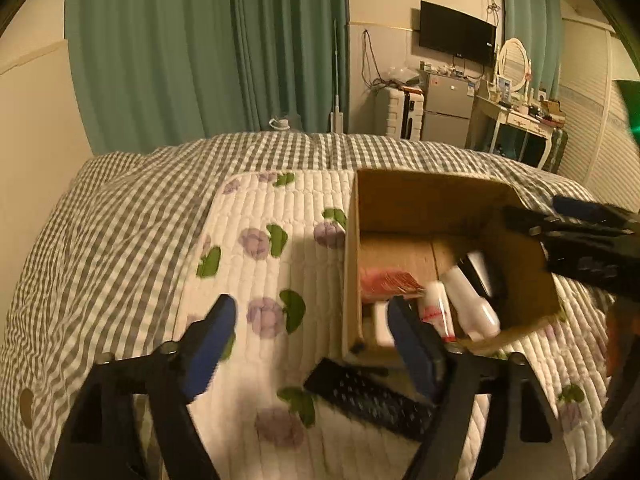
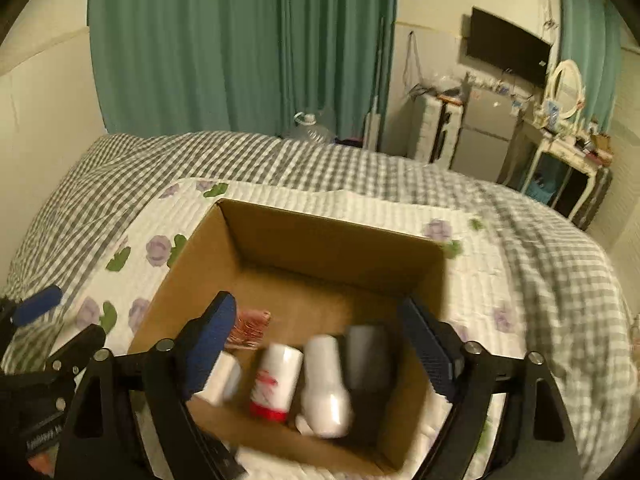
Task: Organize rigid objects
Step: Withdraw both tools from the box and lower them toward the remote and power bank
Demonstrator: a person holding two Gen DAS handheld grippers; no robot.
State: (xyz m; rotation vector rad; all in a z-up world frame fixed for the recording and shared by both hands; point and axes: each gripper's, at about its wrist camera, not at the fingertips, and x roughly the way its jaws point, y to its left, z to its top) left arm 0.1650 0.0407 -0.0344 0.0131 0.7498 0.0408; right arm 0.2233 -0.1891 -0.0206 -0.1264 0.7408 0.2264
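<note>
An open cardboard box (image 1: 520,280) (image 2: 332,236) sits on a flowered quilt on the bed. Inside lie a white bottle (image 2: 326,384), a white tube with a red band (image 2: 276,380), a dark object (image 2: 366,356), a small white item (image 2: 224,376) and a pink packet (image 2: 250,328). A black remote control (image 1: 372,400) lies on the quilt in front of the box. My left gripper (image 1: 316,344) is open and empty above the quilt, left of the box, just over the remote. My right gripper (image 2: 320,336) is open and empty over the box.
The quilt (image 1: 248,280) lies on a grey checked bedspread (image 1: 100,240). Green curtains (image 1: 200,48) hang behind the bed. A small fridge (image 1: 444,108), a wall TV (image 1: 456,32) and a dressing table with a mirror (image 1: 520,112) stand at the far right.
</note>
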